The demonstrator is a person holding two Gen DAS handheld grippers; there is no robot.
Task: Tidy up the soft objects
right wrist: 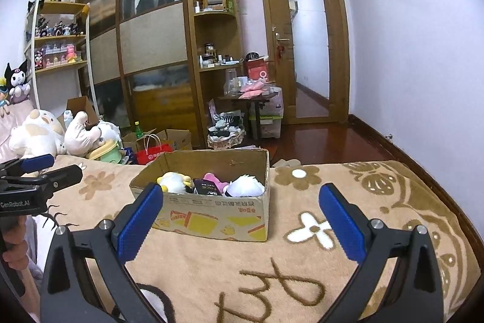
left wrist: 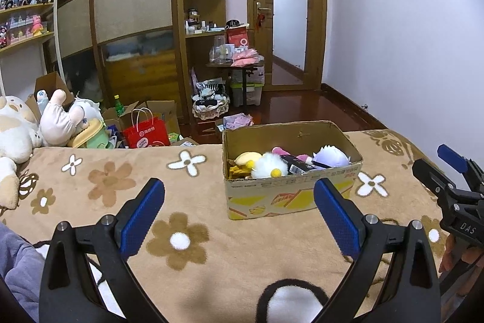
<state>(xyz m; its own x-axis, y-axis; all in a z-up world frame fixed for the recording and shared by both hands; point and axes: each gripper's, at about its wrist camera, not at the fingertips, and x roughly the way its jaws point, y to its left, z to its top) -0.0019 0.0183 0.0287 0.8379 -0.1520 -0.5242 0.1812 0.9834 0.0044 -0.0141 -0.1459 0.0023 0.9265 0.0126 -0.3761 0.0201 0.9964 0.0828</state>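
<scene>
A cardboard box (left wrist: 290, 199) stands on the flowered blanket (left wrist: 193, 189). It holds several soft toys: a white fluffy one (left wrist: 270, 166), a yellow one (left wrist: 247, 158), a pink one (left wrist: 279, 150) and a lilac-white one (left wrist: 330, 157). My left gripper (left wrist: 239, 202) is open and empty, low over the blanket in front of the box. My right gripper (right wrist: 240, 206) is open and empty, facing the same box (right wrist: 211, 217); it also shows at the right edge of the left wrist view (left wrist: 453, 171).
Large plush toys (left wrist: 18, 126) lie at the blanket's far left. Beyond the bed are a red bag (left wrist: 146, 132), open cartons, a wardrobe (left wrist: 133, 20), a small loaded table (left wrist: 236, 62) and a door (left wrist: 287, 11).
</scene>
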